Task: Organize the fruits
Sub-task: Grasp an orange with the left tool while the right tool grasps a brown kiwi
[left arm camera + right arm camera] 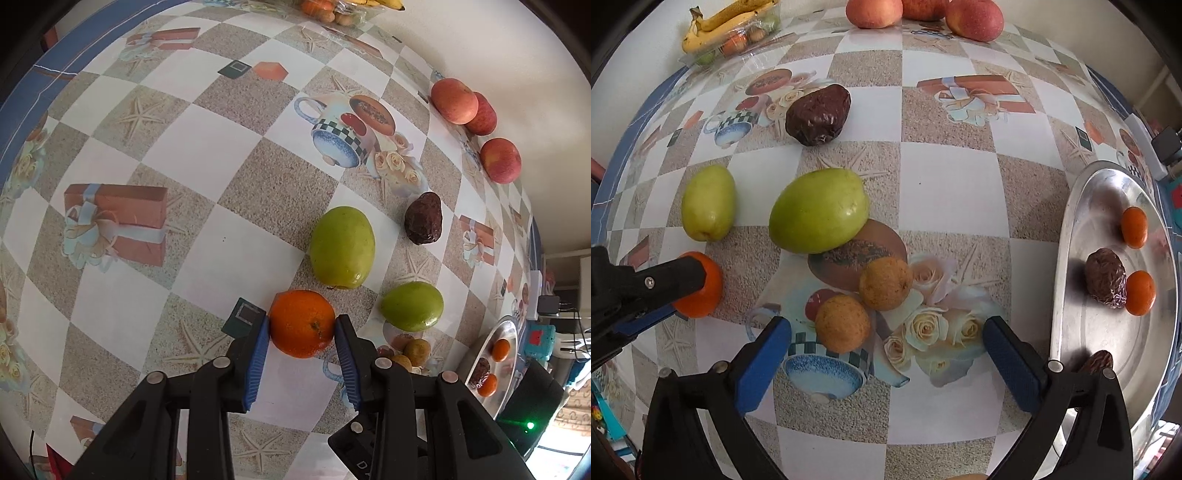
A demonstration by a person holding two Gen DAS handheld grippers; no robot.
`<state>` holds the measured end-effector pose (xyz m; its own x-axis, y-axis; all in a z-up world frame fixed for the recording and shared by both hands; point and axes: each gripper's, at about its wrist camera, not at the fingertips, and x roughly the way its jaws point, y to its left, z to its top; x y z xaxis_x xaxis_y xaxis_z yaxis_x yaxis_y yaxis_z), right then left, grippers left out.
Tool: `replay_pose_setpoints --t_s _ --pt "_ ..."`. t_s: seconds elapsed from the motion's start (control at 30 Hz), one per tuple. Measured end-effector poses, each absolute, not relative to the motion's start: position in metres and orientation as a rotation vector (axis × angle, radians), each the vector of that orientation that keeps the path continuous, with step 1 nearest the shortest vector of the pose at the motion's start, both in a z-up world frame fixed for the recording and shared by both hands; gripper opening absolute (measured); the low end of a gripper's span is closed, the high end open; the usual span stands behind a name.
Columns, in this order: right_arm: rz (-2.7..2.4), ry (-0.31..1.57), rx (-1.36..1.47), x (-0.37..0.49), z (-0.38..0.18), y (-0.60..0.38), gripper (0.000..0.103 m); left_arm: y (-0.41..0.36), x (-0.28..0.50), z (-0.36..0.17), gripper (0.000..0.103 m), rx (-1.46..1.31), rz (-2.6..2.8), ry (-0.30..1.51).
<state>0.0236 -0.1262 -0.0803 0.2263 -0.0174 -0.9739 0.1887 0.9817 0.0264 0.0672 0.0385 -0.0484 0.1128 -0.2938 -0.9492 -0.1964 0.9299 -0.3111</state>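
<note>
Blue ribbed pads line both tools. The left gripper (301,326) has its pads pressed on either side of a smooth, dimpled orange (302,323) that sits on the table; in the right wrist view most of that orange (701,286) is hidden behind the black finger. The right gripper (886,338) stands wide open with nothing between its pads, hovering over the glossy checked tablecloth (945,184), just short of two rough, dull yellow-brown round fruits (864,302) that lie close together. Beside it to the right a shiny oval metal tray (1071,229) holds two small oranges (1137,258) and a wrinkled dark brown fruit (1106,282); another dark lump at the tray's near edge is partly covered by the gripper finger and hard to make out. Farther on lie two smooth green mangoes (820,210), egg-shaped, apart from each other, and past them a shrivelled dark brown fruit (818,114) on its own. At the far edge three reddish apples (923,13) are cut off by the frame, and a bunch of yellow bananas (727,24) rests on a clear wrapper of small fruits, blurred by the lens.
</note>
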Motion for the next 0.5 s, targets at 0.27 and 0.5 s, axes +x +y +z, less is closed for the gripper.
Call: replay_pose_setpoints --t_s 0.27,0.5 --pt "-0.152 1.231 0.138 0.006 -0.081 -0.123 0.103 0.039 0.067 -0.049 0.039 -0.407 -0.071 1.470" --pt "-0.118 1.280 0.162 0.019 -0.072 -0.126 0.103 0.039 0.068 -0.050 0.039 -0.417 -0.069 1.473"
